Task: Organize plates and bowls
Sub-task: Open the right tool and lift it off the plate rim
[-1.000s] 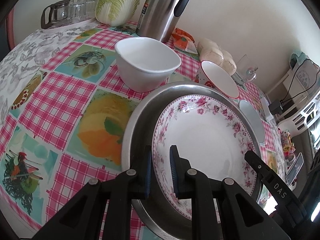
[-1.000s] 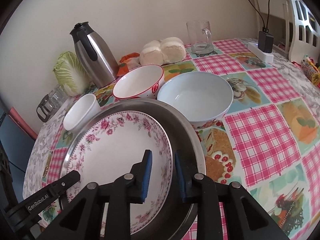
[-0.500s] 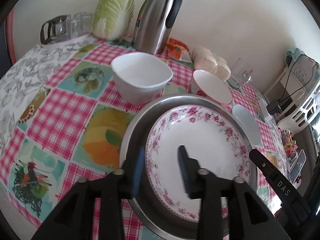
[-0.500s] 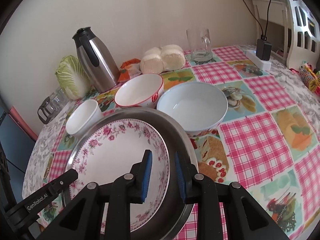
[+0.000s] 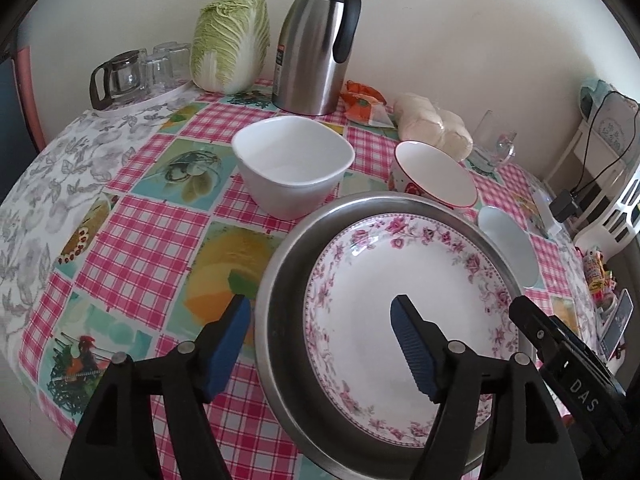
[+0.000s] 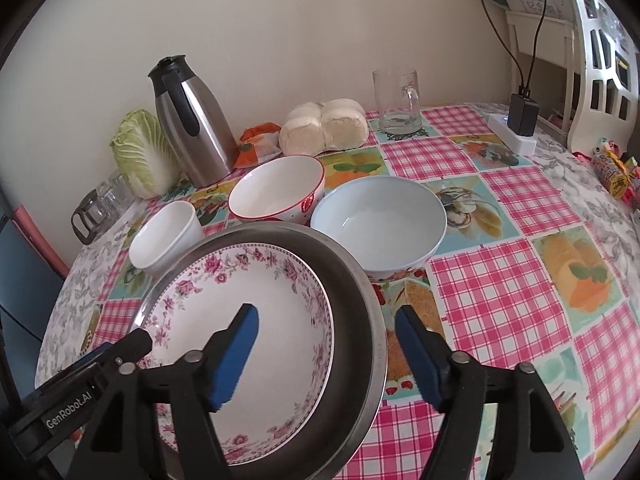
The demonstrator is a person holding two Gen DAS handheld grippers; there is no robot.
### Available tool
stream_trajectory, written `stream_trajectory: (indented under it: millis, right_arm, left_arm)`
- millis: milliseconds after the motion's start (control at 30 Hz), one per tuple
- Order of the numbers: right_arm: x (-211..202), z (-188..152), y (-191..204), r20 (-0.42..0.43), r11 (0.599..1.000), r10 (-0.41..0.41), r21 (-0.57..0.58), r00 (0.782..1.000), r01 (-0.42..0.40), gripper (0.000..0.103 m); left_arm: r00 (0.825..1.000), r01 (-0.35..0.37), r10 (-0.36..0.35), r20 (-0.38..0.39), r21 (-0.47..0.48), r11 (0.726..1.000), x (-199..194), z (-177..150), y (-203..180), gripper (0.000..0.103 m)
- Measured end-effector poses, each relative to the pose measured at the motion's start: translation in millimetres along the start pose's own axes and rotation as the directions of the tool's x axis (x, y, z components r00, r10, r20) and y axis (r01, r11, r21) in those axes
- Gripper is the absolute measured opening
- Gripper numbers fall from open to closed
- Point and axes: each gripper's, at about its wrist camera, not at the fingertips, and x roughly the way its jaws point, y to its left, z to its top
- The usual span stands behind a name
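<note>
Both grippers, left gripper [image 5: 320,328] and right gripper [image 6: 326,334], opening up, jaws straddling opposite rims, letting the floral plate [image 5: 408,316] settle inside the steel pan [image 5: 280,280] for stacking.

home dining table [image 6: 500,292], thermos [image 5: 316,40], cabbage [image 5: 230,42]

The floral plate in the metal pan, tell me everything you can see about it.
The floral plate looks like glazed white ceramic, round and shallow, with pink roses and a dotted line around its rim. It is empty and lies right side up inside the metal pan, toward one side. Both tongs are opening and straddle the rims without touching.
</note>
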Motion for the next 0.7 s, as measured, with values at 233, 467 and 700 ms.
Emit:
stream_trajectory:
  millis: [233,467,700]
  right_arm:
    - [3,-3,5,-0.011,0.999,-0.014,-0.041,1.0,0.014,0.088]
    - [3,-4,6,-0.003,0.998,-0.027,-0.056,1.0,0.027,0.102]
    - [4,-4,4,0.001,0.997,-0.039,-0.068,0.999,0.039,0.103]
  left_arm:
    - [1.0,-0.029,0.029,0.008,0.007,1.0,1,0,0,0.09]
    - [0.998,-0.06,0.06,0.008,-0.017,0.998,2,0,7,0.091]
    - [0.992,-0.121,0.121,0.045,-0.015,0.993,-1,1,11,0.099]
